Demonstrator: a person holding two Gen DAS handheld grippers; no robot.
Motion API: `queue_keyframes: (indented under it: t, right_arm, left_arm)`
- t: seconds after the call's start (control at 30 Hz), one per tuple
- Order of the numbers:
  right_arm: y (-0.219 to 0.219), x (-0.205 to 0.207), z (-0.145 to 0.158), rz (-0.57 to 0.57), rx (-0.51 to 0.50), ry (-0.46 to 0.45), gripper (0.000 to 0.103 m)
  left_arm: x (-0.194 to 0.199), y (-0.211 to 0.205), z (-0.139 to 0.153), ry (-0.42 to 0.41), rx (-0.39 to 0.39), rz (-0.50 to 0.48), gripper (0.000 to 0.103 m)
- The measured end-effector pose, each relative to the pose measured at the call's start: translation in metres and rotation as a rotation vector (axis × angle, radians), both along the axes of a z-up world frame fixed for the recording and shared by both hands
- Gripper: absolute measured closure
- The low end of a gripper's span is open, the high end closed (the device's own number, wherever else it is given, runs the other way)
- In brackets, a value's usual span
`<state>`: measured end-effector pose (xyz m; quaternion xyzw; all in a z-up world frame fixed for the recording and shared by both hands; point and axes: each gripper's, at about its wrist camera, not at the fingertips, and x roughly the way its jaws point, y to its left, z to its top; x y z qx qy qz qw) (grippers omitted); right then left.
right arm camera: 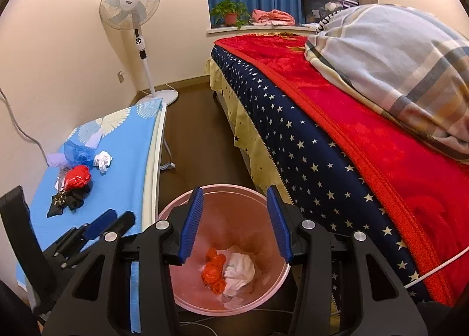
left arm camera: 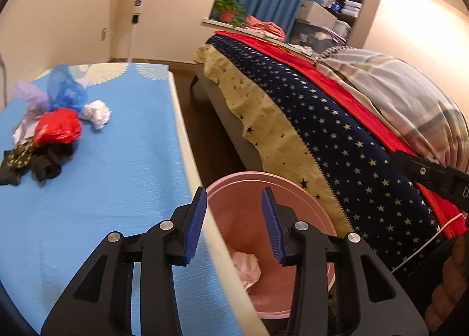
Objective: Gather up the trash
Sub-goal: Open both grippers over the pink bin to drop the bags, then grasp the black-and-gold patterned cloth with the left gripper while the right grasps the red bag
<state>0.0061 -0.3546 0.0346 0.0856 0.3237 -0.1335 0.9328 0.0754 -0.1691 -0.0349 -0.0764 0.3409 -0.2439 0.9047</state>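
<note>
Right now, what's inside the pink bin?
Inside the pink bin: a crumpled orange plastic bag and a crumpled white paper wad, side by side at the bottom. Anything beneath them is covered. Both grippers are open above it, holding nothing.

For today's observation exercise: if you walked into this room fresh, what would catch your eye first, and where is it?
Probably the pink bin on the floor between table and bed, with an orange wrapper and white paper inside, right under the open right gripper. Next, the bright litter heap on the blue table: a red bag, a blue bag and a crumpled white paper ball. The red blanket on the bed also stands out.
</note>
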Motion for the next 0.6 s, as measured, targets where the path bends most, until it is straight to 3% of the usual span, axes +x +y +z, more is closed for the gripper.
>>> queue_keyframes:
  t: [0.07,0.13,0.3,0.6]
  right_arm:
    - [0.004,-0.001,0.002,0.006,-0.007,-0.01,0.056]
    - [0.007,-0.001,0.003,0.004,-0.023,-0.02,0.044]
    - [0.017,-0.002,0.006,0.016,-0.046,-0.048,0.035]
    - [0.035,-0.008,0.011,0.003,-0.129,-0.163,0.036]
  left_arm:
    - [0.0,0.008,0.002,-0.003,-0.004,0.02,0.064]
    - [-0.001,0.013,0.004,-0.008,-0.004,0.033,0.064]
    - [-0.005,0.027,0.01,-0.031,0.003,0.061,0.064]
    - [-0.008,0.058,0.019,-0.062,0.007,0.149,0.064]
